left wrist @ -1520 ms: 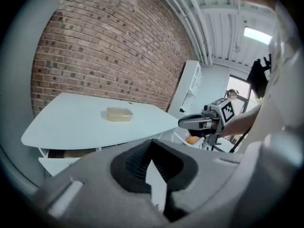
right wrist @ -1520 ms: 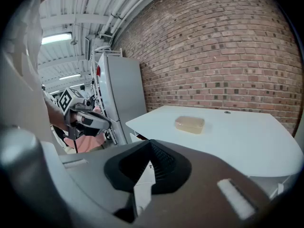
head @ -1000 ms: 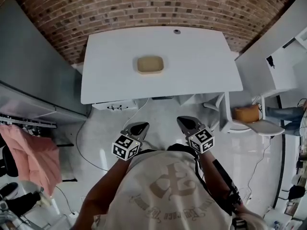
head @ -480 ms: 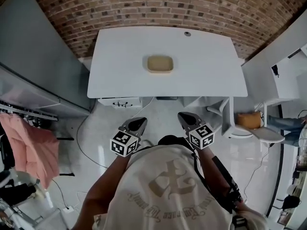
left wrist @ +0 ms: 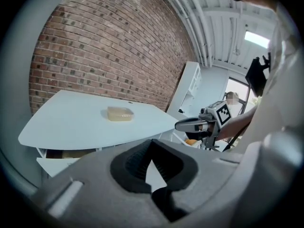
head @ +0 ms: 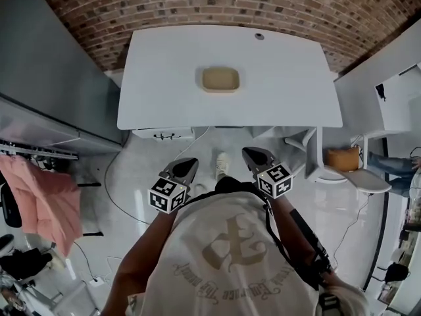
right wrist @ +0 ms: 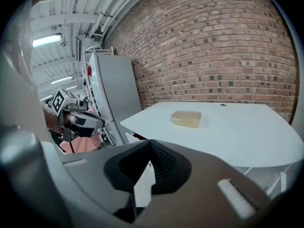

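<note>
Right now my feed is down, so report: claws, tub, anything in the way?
Left claw, right claw both shut, empty, short of the table. Tan tub sits on it. Only floor between.

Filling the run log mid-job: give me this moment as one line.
left gripper: shut, empty | right gripper: shut, empty | both: short of table | tub: on table, untouched
</note>
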`<move>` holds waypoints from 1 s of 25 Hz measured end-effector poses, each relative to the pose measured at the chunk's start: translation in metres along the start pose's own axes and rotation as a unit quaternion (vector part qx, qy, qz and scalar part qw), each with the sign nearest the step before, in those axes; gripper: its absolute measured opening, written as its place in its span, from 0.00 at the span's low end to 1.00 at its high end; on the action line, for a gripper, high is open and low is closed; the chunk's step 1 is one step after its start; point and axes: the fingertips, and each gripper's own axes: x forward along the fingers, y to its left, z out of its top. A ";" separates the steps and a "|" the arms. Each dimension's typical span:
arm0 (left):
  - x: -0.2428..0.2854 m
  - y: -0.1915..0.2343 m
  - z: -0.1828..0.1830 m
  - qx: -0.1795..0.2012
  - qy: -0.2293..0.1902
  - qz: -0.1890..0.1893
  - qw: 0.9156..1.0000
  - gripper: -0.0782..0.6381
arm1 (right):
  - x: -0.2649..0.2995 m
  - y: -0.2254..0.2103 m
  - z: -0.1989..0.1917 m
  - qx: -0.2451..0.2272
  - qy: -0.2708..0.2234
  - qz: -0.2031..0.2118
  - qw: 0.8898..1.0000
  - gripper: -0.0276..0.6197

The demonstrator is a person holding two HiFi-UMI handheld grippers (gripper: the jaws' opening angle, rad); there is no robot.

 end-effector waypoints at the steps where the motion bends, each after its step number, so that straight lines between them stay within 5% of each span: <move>1: 0.001 0.002 0.001 -0.001 0.001 0.001 1.000 0.11 | 0.002 -0.002 -0.001 0.002 0.002 0.001 1.000 0.06; 25: 0.088 0.092 0.069 -0.050 0.001 0.061 0.997 0.11 | 0.085 -0.123 0.075 -0.003 -0.008 0.039 0.999 0.06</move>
